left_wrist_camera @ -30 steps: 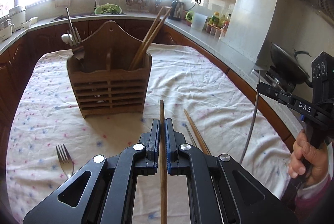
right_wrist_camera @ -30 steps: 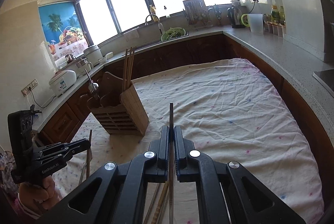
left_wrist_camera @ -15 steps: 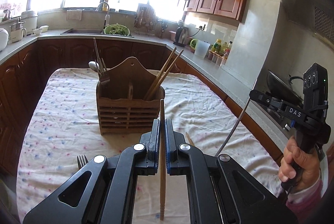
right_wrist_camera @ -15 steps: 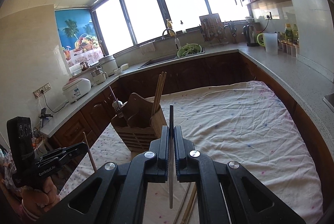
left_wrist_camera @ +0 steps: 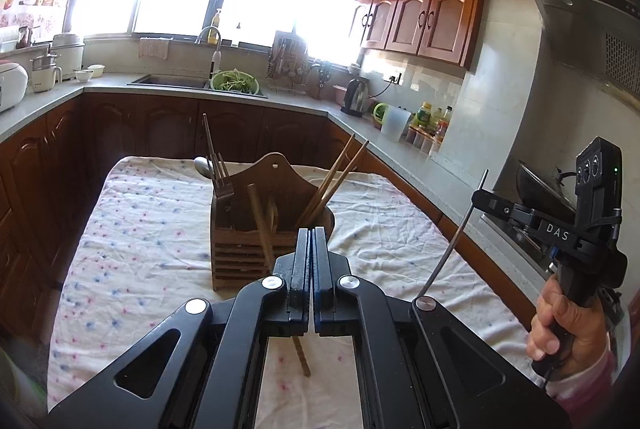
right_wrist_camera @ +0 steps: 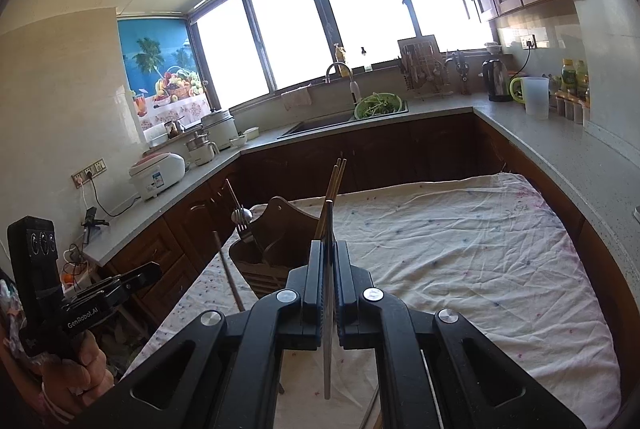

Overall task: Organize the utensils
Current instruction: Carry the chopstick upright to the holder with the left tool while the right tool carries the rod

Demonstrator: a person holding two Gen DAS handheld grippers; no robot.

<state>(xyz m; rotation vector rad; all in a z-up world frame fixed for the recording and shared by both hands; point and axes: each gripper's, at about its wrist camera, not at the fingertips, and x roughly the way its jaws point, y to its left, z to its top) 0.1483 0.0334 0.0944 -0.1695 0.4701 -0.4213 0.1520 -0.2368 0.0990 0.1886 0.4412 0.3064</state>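
Note:
A wooden utensil holder (left_wrist_camera: 256, 241) stands on the cloth-covered table (left_wrist_camera: 152, 253); it holds a fork, a spoon and two wooden chopsticks (left_wrist_camera: 336, 177). My left gripper (left_wrist_camera: 309, 241) is shut on a wooden chopstick (left_wrist_camera: 262, 225), which tilts left in front of the holder. My right gripper (right_wrist_camera: 329, 253) is shut on a metal chopstick (right_wrist_camera: 328, 357), held upright above the table just right of the holder (right_wrist_camera: 276, 249). The right gripper also shows in the left wrist view (left_wrist_camera: 486, 199) with the metal chopstick (left_wrist_camera: 452, 245) hanging from it.
Kitchen counters (left_wrist_camera: 380, 133) ring the table, with a sink, kettle, jug and bottles. A stove with a wok (left_wrist_camera: 536, 185) is at the right. More chopsticks (right_wrist_camera: 372, 405) lie on the cloth under my right gripper.
Both grippers have risen and moved toward the holder. The wooden chopstick in my left gripper has swung from straight ahead to tilting left.

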